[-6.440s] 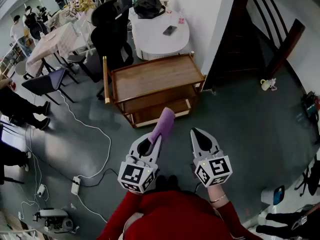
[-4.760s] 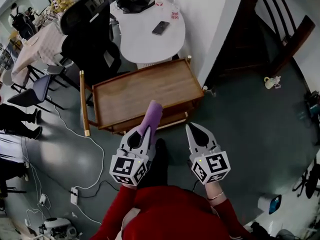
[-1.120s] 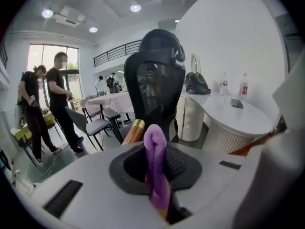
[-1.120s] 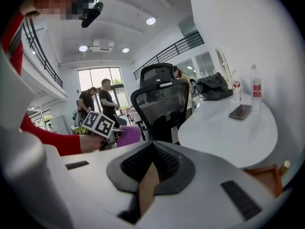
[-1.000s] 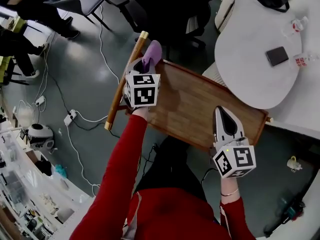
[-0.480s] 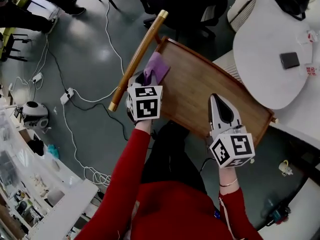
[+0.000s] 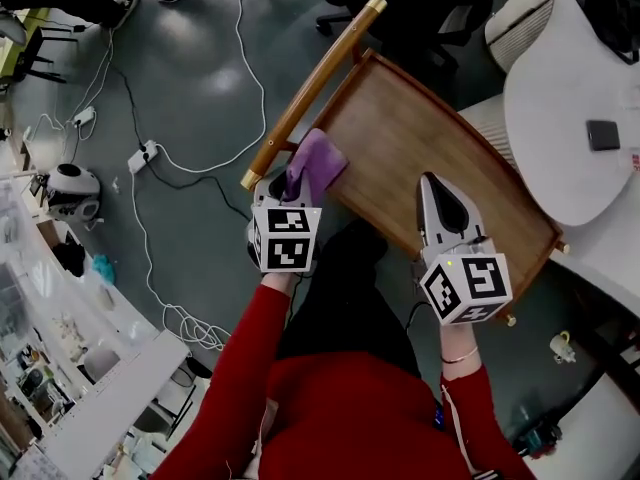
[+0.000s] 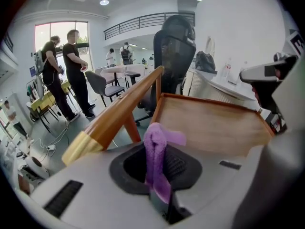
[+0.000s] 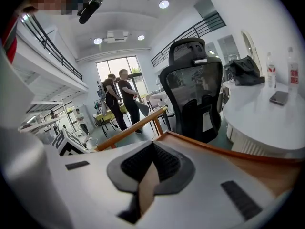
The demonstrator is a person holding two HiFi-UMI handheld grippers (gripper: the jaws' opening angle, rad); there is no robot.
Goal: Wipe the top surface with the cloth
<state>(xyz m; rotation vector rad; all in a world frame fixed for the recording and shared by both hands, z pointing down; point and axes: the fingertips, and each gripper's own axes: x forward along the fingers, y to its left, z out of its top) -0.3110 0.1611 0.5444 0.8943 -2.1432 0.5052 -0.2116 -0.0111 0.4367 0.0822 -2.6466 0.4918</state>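
The wooden cart's top surface lies below me in the head view, rimmed by a raised edge, with a round wooden handle bar along its left end. My left gripper is shut on a purple cloth, which rests on the near left corner of the top. In the left gripper view the purple cloth is pinched in my left gripper, with the handle bar to the left and the cart top ahead. My right gripper hovers shut over the cart's near edge, holding nothing; my right gripper shows bare wood beyond it.
A white round table carrying a phone stands right of the cart. Cables and a power strip lie on the floor at left. A black office chair stands behind the cart. Two people stand further back.
My left gripper has dragged the cloth along the cart's left end, from the far corner by the handle toward the near corner. The right gripper has stayed near the cart's front edge.
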